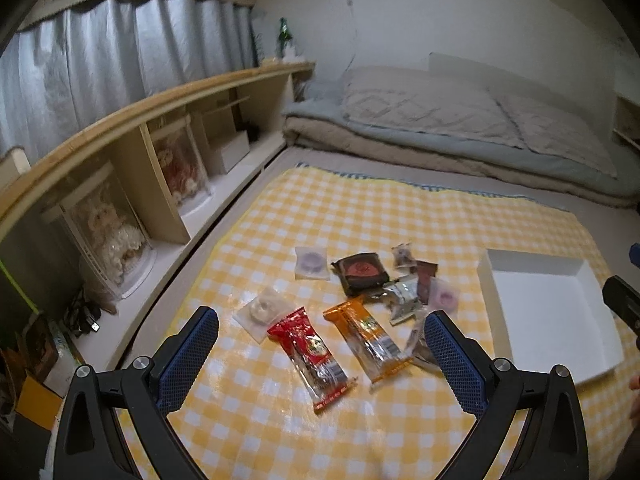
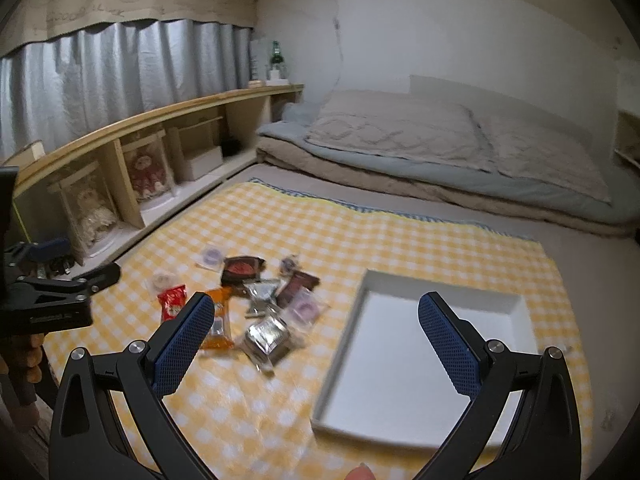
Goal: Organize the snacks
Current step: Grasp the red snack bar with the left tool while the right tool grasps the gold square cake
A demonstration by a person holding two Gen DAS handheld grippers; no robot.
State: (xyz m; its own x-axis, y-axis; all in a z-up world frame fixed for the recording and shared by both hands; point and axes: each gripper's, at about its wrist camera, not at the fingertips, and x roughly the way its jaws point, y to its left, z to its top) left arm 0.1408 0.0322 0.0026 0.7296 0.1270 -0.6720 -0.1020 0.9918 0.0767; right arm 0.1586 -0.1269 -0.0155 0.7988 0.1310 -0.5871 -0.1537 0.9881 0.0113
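**Q:** Nearest first. What are your grippers doing?

**A:** My left gripper (image 1: 322,330) is spread wide and holds nothing; it hangs over the near edge of the yellow checked cloth (image 1: 400,216). My right gripper (image 2: 316,316) is also spread and bare, above the cloth with the white tray (image 2: 340,356) between and beyond its fingers.

**Q:** And the snacks?

**A:** All loose on the cloth, none in the tray. Closest to my left gripper lie a red packet (image 1: 310,354) and an orange packet (image 1: 366,338), side by side and angled alike. Just left of the red one is a pale round sweet in clear wrap (image 1: 261,309). Behind the orange one there is a heap: silver wrappers (image 1: 402,298), a dark brown packet (image 1: 426,276), a pink ring sweet (image 1: 444,294). Farther back lie a black packet with a red label (image 1: 362,272) and a purple ring sweet (image 1: 310,264), apart from the heap.

**Q:** The tray?

**A:** It sits to the right of the heap, on the cloth, not touching any snack.

**Q:** Beyond that?

**A:** Folded bedding (image 1: 460,128) lies against the far wall. A wooden shelf (image 1: 160,96) runs along the left, with a green bottle (image 1: 284,34) at its far end.
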